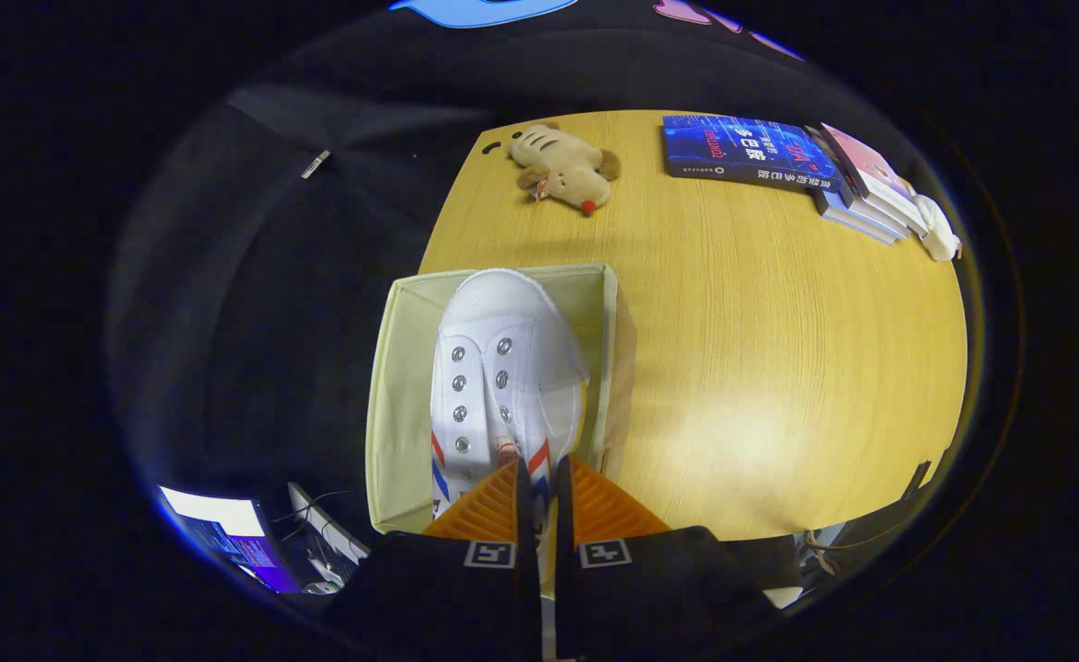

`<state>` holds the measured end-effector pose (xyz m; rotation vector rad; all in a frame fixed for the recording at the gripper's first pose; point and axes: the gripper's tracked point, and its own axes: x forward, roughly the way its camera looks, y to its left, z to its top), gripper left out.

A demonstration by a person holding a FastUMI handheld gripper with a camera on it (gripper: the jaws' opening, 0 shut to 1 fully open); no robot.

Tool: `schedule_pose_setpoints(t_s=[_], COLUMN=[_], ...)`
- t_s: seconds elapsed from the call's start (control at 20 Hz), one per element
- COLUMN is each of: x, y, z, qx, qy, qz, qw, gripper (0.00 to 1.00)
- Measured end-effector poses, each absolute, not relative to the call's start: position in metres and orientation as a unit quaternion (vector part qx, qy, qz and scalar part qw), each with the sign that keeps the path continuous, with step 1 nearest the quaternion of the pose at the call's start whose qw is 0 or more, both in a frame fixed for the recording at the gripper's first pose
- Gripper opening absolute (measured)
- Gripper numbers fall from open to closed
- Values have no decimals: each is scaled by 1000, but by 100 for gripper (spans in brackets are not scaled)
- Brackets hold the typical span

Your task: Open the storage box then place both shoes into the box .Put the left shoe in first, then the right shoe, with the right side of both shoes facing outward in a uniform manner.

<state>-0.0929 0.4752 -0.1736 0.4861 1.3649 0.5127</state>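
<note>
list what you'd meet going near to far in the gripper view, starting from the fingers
gripper, fingers closed on the white shoe → the shoe hanging over the open storage box → bare wooden table → plush toy → booth wall. The books lie about as far off as the toy.

gripper [536, 478] view — looks steeply down, close above storage box [392, 386].
</note>
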Motion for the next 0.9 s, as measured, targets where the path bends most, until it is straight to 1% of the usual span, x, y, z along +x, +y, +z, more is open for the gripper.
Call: schedule_pose_setpoints(t_s=[0.05, 0.3, 0.45, 0.6, 0.7, 0.9], x=[-91, -73, -73, -66, -57, -30], y=[478, 469, 461, 449, 434, 381], z=[-169, -159, -153, -142, -134, -117], qx=[236, 244, 244, 254, 260, 245], qy=[614, 580, 562, 526, 497, 425], qz=[235, 238, 246, 254, 251, 228], qw=[716, 740, 751, 771, 789, 841], gripper=[16, 99, 99, 99, 99, 99])
